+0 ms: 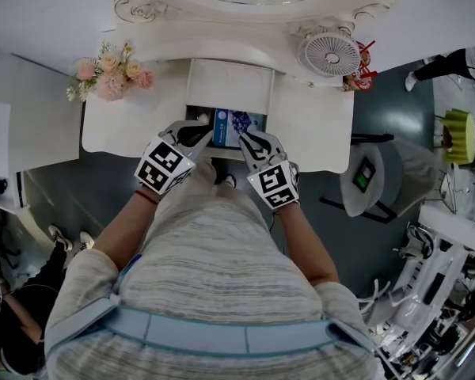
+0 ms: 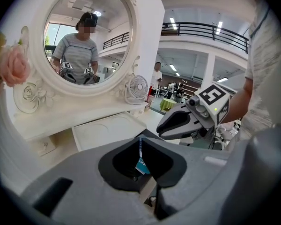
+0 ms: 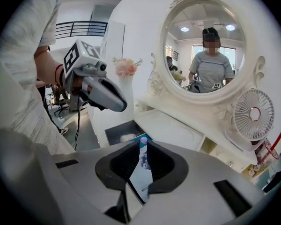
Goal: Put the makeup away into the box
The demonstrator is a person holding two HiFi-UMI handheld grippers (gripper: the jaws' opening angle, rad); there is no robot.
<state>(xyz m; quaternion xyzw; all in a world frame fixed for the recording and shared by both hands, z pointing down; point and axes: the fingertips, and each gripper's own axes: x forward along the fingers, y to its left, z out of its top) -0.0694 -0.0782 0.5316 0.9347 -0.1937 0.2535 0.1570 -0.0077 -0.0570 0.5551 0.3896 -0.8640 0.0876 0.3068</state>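
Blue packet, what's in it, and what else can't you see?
Blue packet: contents unseen, print too small in head view; nearly edge-on between the jaws in both gripper views.
Box: inside mostly covered by packet, left gripper and right gripper in head view.

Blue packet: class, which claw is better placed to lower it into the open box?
Probably right: both pinch the packet over the box, but the right claw holds more of it; the left claw grips only an edge.

Tilted down, left hand-held gripper (image 1: pixel 209 136) and right hand-held gripper (image 1: pixel 245 139) clamp one packet (image 1: pixel 228 125)
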